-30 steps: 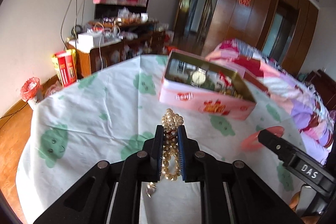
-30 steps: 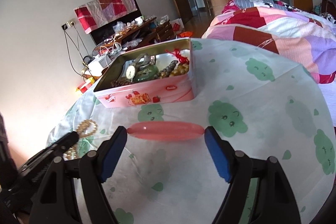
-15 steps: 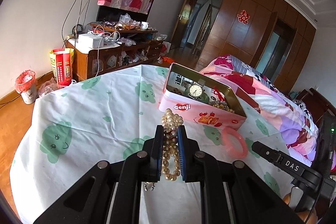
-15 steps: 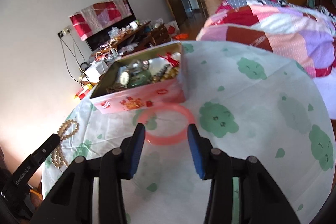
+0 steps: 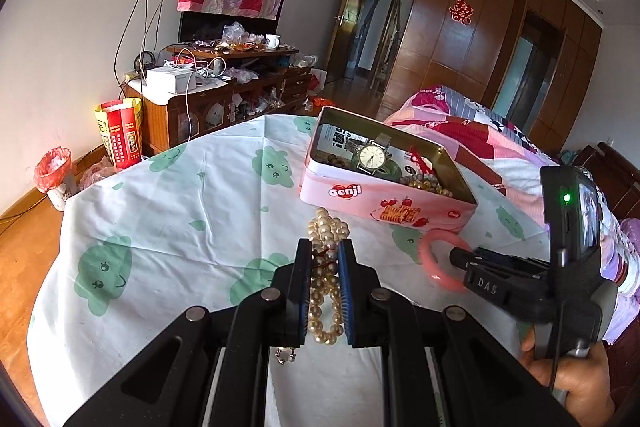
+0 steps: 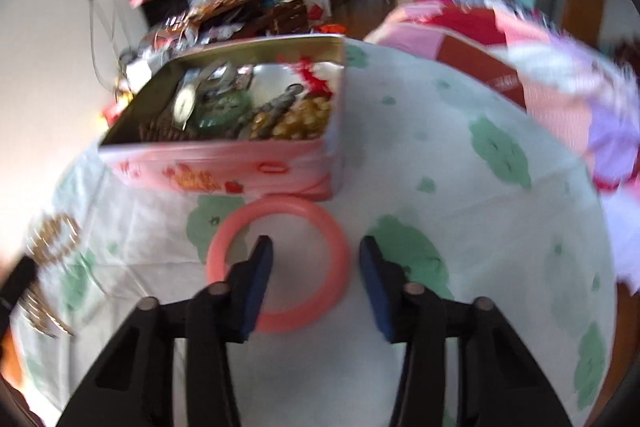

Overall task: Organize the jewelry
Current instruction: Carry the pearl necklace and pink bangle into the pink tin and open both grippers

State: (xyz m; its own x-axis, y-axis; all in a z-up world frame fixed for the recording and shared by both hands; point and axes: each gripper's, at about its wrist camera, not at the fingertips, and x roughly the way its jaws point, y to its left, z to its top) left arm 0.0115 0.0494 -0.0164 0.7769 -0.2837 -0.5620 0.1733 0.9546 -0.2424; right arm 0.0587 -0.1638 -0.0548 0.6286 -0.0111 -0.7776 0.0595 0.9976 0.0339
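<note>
Closest to the left gripper (image 5: 325,255) is the pearl strand (image 5: 325,279): cream-gold beads bunched into a few loops, with a small metal clasp dangling underneath. The jaws are pinched narrow right on it, pads pressing the beads from both sides, and a loop of pearls pokes out past the fingertips.

Over on the right gripper (image 6: 316,259), the pink bangle (image 6: 276,263) is a plain, smooth, coral-pink ring lying flat on the white tablecloth (image 6: 460,187) with its green blob faces. The jaws have just been closing and now sit at a middling gap. One blue pad is inside the ring, the other is outside it, so the ring's right side runs between them. Can't see either pad actually pressing on it, and the view is pretty blurry.

Just beyond the bangle, nearly touching its far edge, sits the open pink Genji tin (image 5: 384,203). Inside there's a wristwatch (image 5: 374,157), a green piece, gold-coloured beads and something red. It's straight ahead of both grippers, a bit farther from the left one.
</note>
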